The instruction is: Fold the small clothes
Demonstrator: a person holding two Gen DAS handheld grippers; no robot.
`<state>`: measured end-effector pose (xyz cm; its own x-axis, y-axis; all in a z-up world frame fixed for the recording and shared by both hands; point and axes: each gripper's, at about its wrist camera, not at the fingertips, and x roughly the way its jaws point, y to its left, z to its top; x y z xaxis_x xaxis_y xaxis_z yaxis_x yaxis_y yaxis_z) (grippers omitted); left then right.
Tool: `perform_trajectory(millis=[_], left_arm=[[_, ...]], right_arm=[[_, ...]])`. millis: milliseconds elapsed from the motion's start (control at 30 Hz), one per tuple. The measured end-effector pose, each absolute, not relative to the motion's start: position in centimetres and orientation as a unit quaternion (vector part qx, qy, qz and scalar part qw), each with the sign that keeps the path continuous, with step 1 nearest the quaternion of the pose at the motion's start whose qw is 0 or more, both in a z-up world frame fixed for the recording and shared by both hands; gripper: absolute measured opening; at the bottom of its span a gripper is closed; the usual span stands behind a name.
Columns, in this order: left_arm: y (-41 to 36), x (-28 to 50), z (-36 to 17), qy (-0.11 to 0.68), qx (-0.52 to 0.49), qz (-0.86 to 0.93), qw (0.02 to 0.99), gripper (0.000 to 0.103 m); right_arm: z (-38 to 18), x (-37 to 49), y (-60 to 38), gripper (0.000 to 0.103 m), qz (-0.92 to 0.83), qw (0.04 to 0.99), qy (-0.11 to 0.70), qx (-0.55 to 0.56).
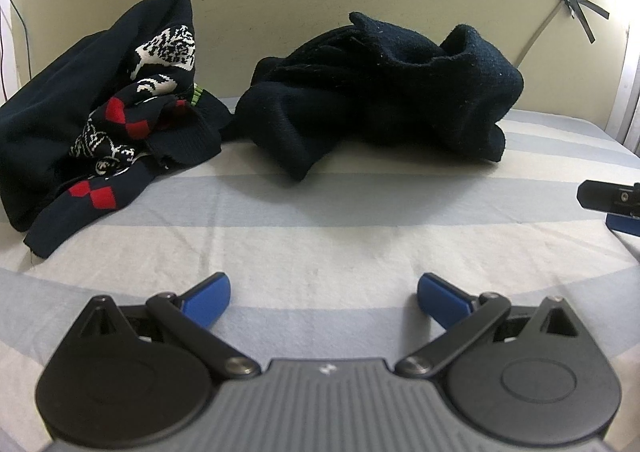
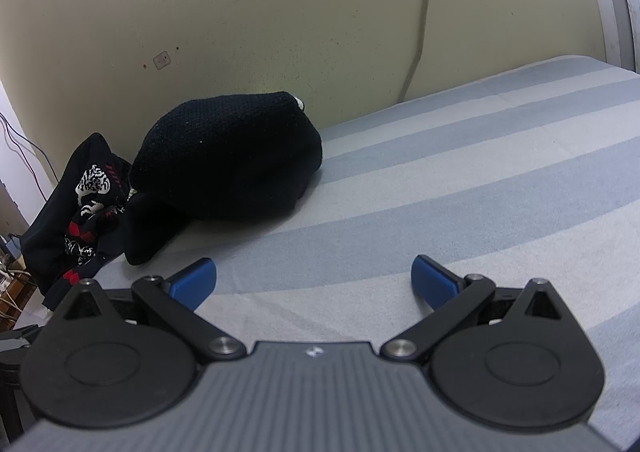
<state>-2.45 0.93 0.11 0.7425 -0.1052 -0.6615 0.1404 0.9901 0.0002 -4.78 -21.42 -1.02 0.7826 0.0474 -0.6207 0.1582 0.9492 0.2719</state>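
I'm hovering both grippers, left gripper and right gripper, fingers spread wide and empty, over the blue-and-white striped bedsheet; the crumpled dark navy knit garment is lying ahead by the wall, touching the patterned red-and-white navy sweater.

Left gripper, right gripper: black housings, blue-tipped jaws, silver screws.
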Motion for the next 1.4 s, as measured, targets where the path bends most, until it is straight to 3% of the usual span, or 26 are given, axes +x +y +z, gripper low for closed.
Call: perform_trajectory(millis=[1400], left_arm=[[1.9,-3.6,0.7,0.314,-0.018,-0.071,0.947,0.103]], right_arm=[[-1.3,-5.0,-21.8,0.103,-0.060,0.933,0.308,0.178]])
